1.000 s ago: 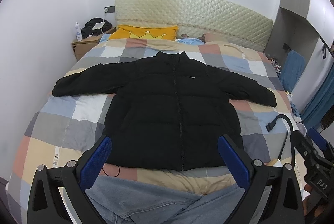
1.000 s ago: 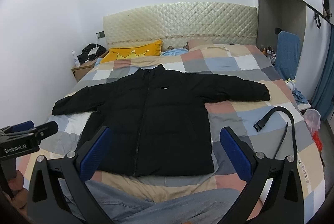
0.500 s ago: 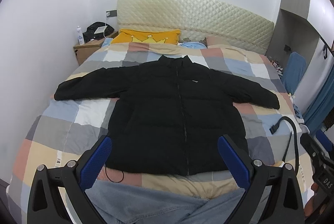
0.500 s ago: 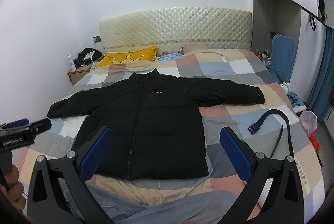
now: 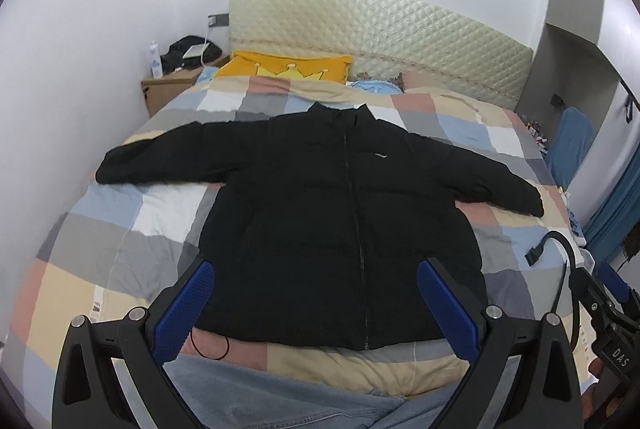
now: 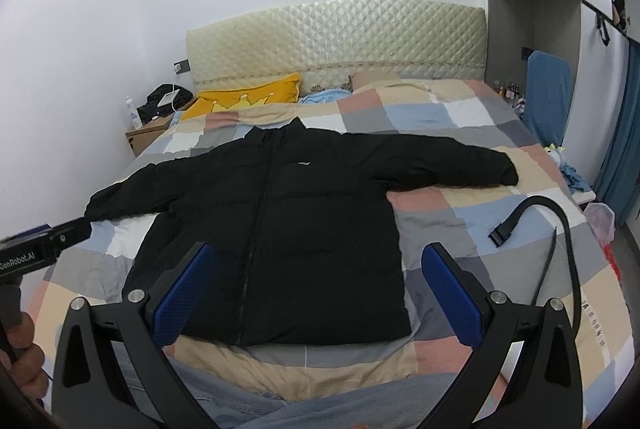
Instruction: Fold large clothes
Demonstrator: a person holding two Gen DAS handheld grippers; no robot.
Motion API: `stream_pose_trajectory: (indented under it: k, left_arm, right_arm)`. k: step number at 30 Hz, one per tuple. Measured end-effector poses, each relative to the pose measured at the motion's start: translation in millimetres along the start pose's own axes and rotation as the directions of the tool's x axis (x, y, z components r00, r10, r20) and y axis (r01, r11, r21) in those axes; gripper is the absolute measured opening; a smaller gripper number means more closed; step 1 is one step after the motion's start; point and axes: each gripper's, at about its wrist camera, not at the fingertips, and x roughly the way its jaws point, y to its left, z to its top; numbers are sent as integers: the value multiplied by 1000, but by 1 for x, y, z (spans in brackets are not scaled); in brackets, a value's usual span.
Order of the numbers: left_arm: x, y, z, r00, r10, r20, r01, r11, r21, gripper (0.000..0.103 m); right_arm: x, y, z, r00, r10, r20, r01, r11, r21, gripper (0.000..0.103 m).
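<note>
Black puffer jacket (image 5: 336,229) is lying flat, front up and zipped, on the checked bedspread (image 5: 120,221), collar toward the headboard (image 5: 380,29), both sleeves stretched out sideways. Nothing is folded yet, so this looks like the very start: grippers are hovering over the hem end, w/ nothing in them.

Left gripper (image 5: 320,305) is sitting spread wide, blue pads apart, above the bottom hem. Right gripper (image 6: 324,297) is likewise spread wide, empty, over the hem's right half.

A black strap w/ buckle (image 6: 520,225) is lying on the bedspread near the jacket's right side, apart from it. Some denim fabric (image 5: 280,397) is showing below the hem, probably the person's legs, though the view's too cropped to be sure.

Next move, as I judge it: each gripper is needing to travel out to a sleeve cuff or shoulder, pinch the puffy fabric firmly, and bring the sleeves across the chest. The padding is likely springing back, so a deep bite is called for. The strap may be worth steering clear of on the right.
</note>
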Motion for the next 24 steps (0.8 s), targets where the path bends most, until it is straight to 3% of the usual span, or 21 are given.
stream_pose_trajectory:
  k: [24]
  left_arm:
    - [16,2,0,1000,11,-21,-11,1000,-2,103]
  right_arm:
    - [14,5,0,1000,-5,-25,5,1000,-12,103]
